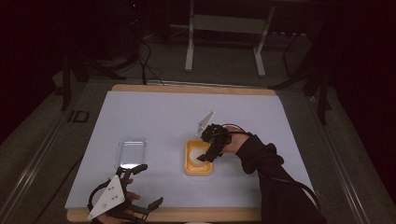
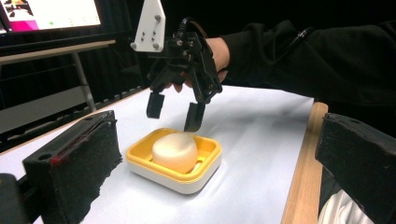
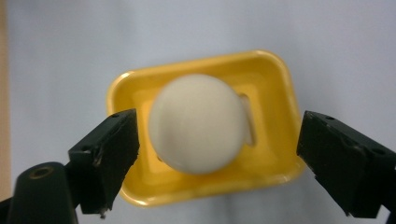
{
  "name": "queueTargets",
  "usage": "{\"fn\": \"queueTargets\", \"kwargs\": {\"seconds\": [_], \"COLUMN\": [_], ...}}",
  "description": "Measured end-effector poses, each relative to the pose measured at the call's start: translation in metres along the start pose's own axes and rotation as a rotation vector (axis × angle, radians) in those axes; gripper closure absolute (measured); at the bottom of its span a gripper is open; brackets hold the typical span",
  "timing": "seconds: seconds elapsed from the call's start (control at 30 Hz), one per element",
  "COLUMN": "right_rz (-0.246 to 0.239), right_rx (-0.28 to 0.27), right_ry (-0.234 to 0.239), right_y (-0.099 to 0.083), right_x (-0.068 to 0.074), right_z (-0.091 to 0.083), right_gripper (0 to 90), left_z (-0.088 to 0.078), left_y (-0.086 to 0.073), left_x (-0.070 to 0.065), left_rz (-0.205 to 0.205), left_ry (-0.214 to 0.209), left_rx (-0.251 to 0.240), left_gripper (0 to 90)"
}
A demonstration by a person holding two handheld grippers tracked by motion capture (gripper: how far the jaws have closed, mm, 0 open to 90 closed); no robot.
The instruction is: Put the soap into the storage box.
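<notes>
Soap (image 3: 198,123): pale cream, rounded, smooth, lying loose in yellow dish (image 3: 273,70) mid-table. My right gripper (image 2: 175,112) hangs just above it, jaws spread, gripping nothing. My left gripper (image 1: 133,169) near table's front edge, wide open, empty.

Your table (image 1: 261,91) has a wooden top with a pale sheet (image 1: 154,116) spread over nearly all of it, leaving wood bare along the far and near edges. Straight beneath your right gripper (image 1: 204,157), a yellow dish (image 1: 189,169) sits flat on the sheet. Just ahead of your left gripper (image 1: 135,169), a clear plastic lid (image 1: 131,150) lies flat on the sheet, well apart from the dish.
</notes>
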State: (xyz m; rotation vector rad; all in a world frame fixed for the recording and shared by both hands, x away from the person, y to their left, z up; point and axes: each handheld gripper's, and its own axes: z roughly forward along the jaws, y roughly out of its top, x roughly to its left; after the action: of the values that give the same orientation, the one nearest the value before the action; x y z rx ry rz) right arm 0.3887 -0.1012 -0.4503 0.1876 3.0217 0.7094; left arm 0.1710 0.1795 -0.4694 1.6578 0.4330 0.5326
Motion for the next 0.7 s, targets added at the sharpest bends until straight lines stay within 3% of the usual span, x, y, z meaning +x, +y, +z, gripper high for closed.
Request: {"fn": "queueTargets", "kwargs": {"seconds": [0.07, 0.13, 0.33, 0.6, 0.63, 0.7], "right_rz": [0.010, 0.034, 0.116, 0.166, 0.187, 0.206], "right_rx": [0.007, 0.005, 0.006, -0.053, -0.082, -0.098], "right_ry": [-0.045, -0.043, -0.108, -0.156, -0.178, -0.178], "right_y": [-0.001, -0.003, -0.010, -0.029, -0.035, -0.041], "right_x": [0.000, -0.002, -0.003, 0.004, 0.006, 0.007], "right_z": [-0.002, -0.005, -0.015, -0.029, -0.033, -0.036], "right_gripper": [13.6, 13.6, 13.3, 13.7, 13.7, 13.7], "left_z": [0.000, 0.000, 0.000, 0.000, 0.000, 0.000], "left_y": [0.000, 0.000, 0.000, 0.000, 0.000, 0.000], "left_x": [0.000, 0.000, 0.000, 0.000, 0.000, 0.000], "left_rz": [0.000, -0.001, -0.003, -0.005, -0.003, -0.004], "left_ry": [0.000, 0.000, -0.001, -0.004, -0.004, -0.004], "left_rx": [0.001, -0.001, -0.001, 0.000, 0.001, 0.002], "left_gripper": [0.1, 0.1, 0.1, 0.1, 0.1, 0.1]}}
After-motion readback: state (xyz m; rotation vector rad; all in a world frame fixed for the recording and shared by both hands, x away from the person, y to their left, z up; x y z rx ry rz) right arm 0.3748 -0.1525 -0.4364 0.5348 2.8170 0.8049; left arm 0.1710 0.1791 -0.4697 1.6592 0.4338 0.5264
